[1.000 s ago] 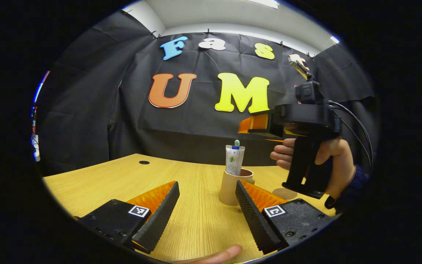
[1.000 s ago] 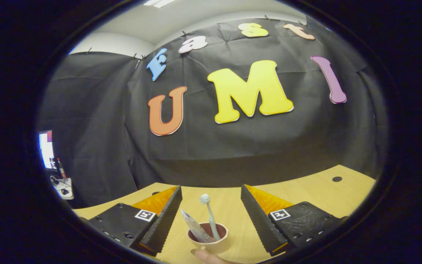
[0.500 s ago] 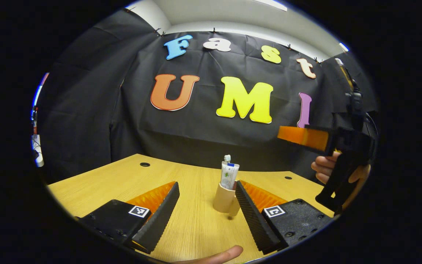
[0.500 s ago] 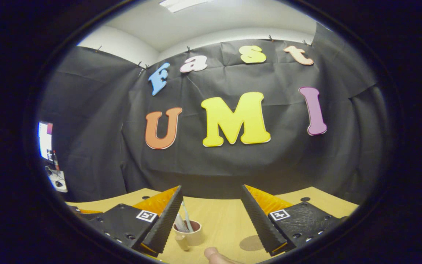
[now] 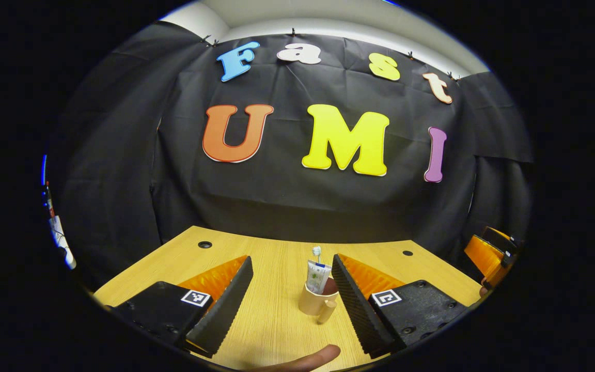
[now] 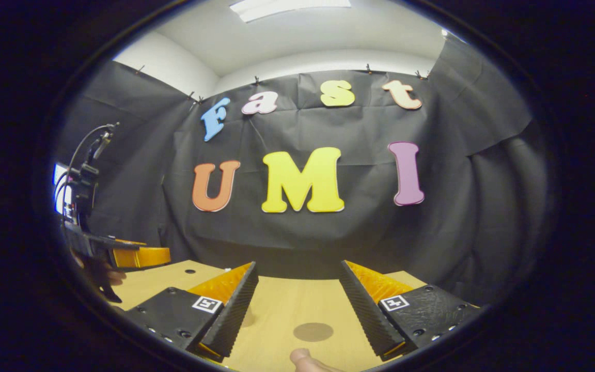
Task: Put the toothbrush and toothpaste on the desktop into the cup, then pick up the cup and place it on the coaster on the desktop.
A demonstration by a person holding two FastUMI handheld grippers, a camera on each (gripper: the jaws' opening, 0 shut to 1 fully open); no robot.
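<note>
cup (image 5: pixel 314 302) upright on the tabletop (image 5: pixel 277 320), toothbrush (image 5: pixel 317 251) and toothpaste (image 5: pixel 318 276) inside.
left gripper (image 5: pixel 291 302) jaws wide apart, empty, cup toward 1 o'clock; right gripper (image 6: pixel 297 310) jaws wide apart, empty, coaster (image 6: pixel 313 331) bare at 6 o'clock.

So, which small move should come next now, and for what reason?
Probably the left tongs should ease forward and close on the cup. The toothbrush and toothpaste already stand in it, and it sits on the bare desktop just ahead between the open fingers. The coaster lies bare, seen between the open right tongs.
</note>
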